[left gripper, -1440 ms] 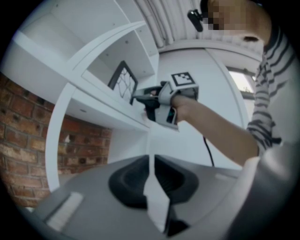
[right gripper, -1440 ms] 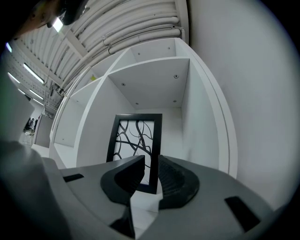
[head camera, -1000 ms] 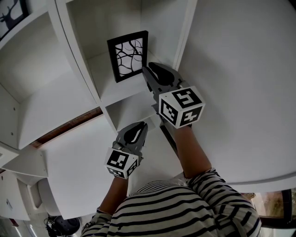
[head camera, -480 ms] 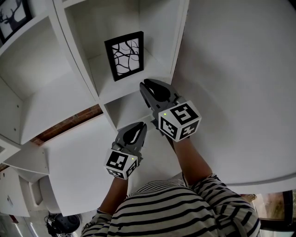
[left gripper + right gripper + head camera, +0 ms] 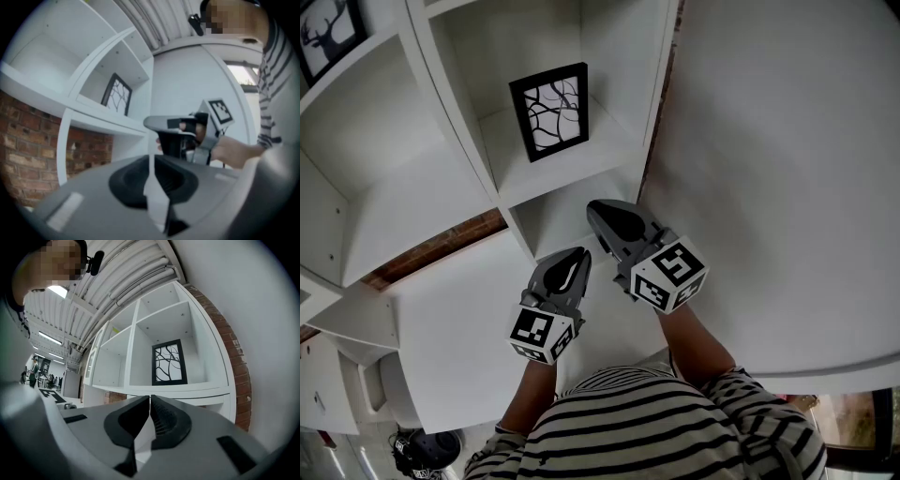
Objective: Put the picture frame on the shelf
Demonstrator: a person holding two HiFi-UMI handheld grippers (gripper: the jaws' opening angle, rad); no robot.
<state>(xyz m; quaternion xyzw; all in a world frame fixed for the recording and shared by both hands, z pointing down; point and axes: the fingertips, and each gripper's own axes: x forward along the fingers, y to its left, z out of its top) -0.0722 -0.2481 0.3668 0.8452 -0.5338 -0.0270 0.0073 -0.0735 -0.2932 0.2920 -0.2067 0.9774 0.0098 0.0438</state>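
The black picture frame (image 5: pixel 548 111) with a branch pattern stands upright in a cubby of the white shelf unit (image 5: pixel 562 176), nothing touching it. It also shows in the right gripper view as the frame (image 5: pixel 168 362) and in the left gripper view as the frame (image 5: pixel 117 93). My right gripper (image 5: pixel 595 208) is shut and empty, below and in front of that cubby, well clear of the frame. In its own view the right gripper (image 5: pixel 150 398) has its jaws together. My left gripper (image 5: pixel 579 253) is lower and to the left, shut and empty; its jaws (image 5: pixel 151 159) meet.
A second framed picture (image 5: pixel 323 33) stands in the upper-left cubby. A brick wall (image 5: pixel 441 246) shows behind the shelf unit. A large white panel (image 5: pixel 769 187) fills the right side. The person's striped sleeve (image 5: pixel 675 422) is at the bottom.
My right gripper has drawn back from the frame's cubby, lower and toward the person, still shut. The frame stays on the shelf. The left gripper has hardly moved.
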